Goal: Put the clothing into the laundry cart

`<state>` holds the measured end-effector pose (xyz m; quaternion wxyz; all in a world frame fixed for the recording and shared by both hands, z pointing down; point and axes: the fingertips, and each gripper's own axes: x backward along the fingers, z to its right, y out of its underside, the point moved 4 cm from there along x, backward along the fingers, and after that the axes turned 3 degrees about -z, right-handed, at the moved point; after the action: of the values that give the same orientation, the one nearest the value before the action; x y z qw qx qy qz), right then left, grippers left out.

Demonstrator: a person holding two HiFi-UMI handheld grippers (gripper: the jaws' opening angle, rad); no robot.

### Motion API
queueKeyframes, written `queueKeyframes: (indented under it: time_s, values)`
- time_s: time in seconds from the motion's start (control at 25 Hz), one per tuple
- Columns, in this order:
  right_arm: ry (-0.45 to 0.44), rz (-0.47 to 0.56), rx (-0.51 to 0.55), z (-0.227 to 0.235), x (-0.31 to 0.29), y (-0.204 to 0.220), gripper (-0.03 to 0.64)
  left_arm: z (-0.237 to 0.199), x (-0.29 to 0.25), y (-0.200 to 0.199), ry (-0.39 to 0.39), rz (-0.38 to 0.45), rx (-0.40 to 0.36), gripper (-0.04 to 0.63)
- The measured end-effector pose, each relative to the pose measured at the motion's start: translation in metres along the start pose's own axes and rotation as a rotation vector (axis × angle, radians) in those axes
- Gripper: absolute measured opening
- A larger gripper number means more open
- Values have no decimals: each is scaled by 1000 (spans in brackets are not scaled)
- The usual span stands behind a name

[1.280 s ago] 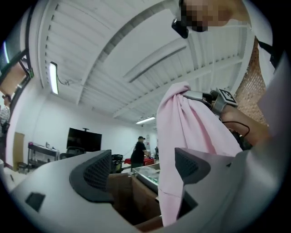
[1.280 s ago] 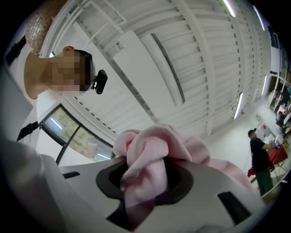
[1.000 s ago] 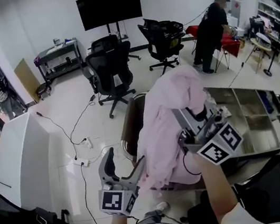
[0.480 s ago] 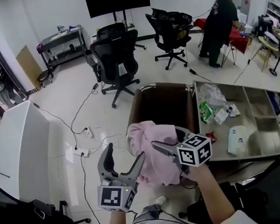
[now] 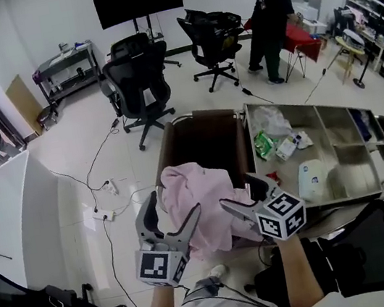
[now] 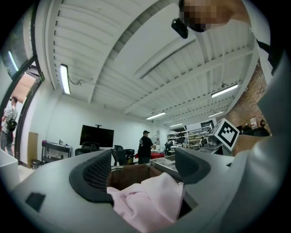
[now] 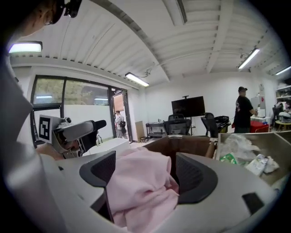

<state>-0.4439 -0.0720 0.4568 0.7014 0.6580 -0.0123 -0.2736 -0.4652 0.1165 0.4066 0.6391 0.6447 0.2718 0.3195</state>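
A pink garment (image 5: 195,192) lies slumped over the near rim of the brown laundry cart (image 5: 203,114), partly inside it. My right gripper (image 5: 239,192) sits low at the garment's right side. Its jaws have just been opening and now stand wide, with the pink cloth (image 7: 136,182) loose between them. My left gripper (image 5: 172,208) is at the garment's left edge, jaws wide apart. In the left gripper view the pink cloth (image 6: 145,200) lies low between the jaws of the left gripper (image 6: 143,170), with the cart (image 6: 129,175) behind. The right gripper (image 7: 145,175) faces the cart (image 7: 182,145) too.
A steel trolley (image 5: 334,124) with compartments of packets stands against the cart's right side. Black office chairs (image 5: 139,85) stand beyond the cart. A person (image 5: 272,24) stands at the back right. A white table (image 5: 26,215) is on the left, with cables (image 5: 105,201) on the floor.
The right gripper came down from high above the cart to its near rim and opened. The garment dropped with it and now rests on the rim. The left gripper barely shifted.
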Motion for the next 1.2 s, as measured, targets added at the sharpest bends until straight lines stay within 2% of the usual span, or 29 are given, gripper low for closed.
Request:
queueKeyframes:
  time_s: [0.16, 0.36, 0.56, 0.84, 0.92, 1.04, 1.2]
  values:
    - [112, 161, -43, 20, 64, -11, 448, 32, -15, 0, 82, 12, -17, 425]
    - [412, 277, 16, 47, 158, 1, 446, 112, -55, -6, 305, 33, -6, 425]
    - [656, 417, -57, 56, 282, 22, 446, 219, -79, -12, 554, 37, 11, 424]
    - [1113, 416, -60, 42, 449, 89, 445, 378, -87, -9, 899, 57, 11, 425]
    - [1244, 396, -66, 30, 489, 112, 443, 418, -83, -5, 994, 44, 38, 425]
    - [1394, 419, -115, 3, 538, 140, 443, 467, -68, -5, 1126, 30, 86, 424]
    - [1559, 460, -172, -40, 586, 167, 442, 517, -40, -9, 1256, 23, 66, 425]
